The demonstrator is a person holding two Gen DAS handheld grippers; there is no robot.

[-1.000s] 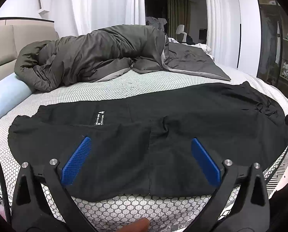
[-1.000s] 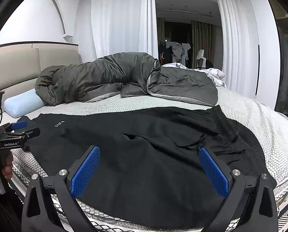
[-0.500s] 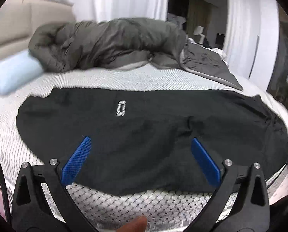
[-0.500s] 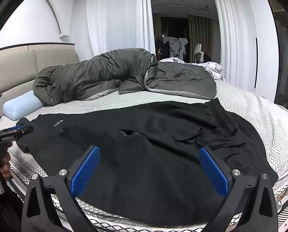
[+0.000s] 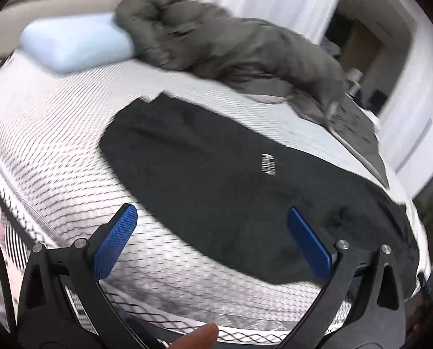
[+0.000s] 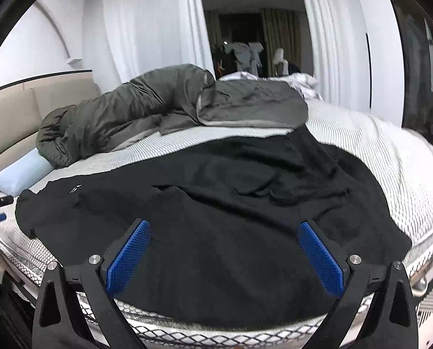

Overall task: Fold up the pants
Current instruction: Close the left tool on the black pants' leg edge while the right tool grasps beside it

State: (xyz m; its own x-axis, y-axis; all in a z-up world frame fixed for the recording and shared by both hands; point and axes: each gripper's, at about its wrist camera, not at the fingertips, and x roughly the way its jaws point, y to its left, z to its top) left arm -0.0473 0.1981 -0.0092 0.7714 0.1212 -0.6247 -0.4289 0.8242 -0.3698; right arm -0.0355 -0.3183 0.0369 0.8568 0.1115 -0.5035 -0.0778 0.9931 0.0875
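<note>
Both the left claw (image 5: pixel 212 240) and right claw (image 6: pixel 223 254) gape wide, blue ridged pads empty, above black matte pants (image 6: pixel 216 218) spread flat lengthwise across the honeycomb-textured mattress (image 5: pixel 56 151) near its edge.

You are swinging the left tool (image 5: pixel 212 240) toward the pillow (image 5: pixel 76 45), off the pants' (image 5: pixel 231 180) middle to their end.
</note>
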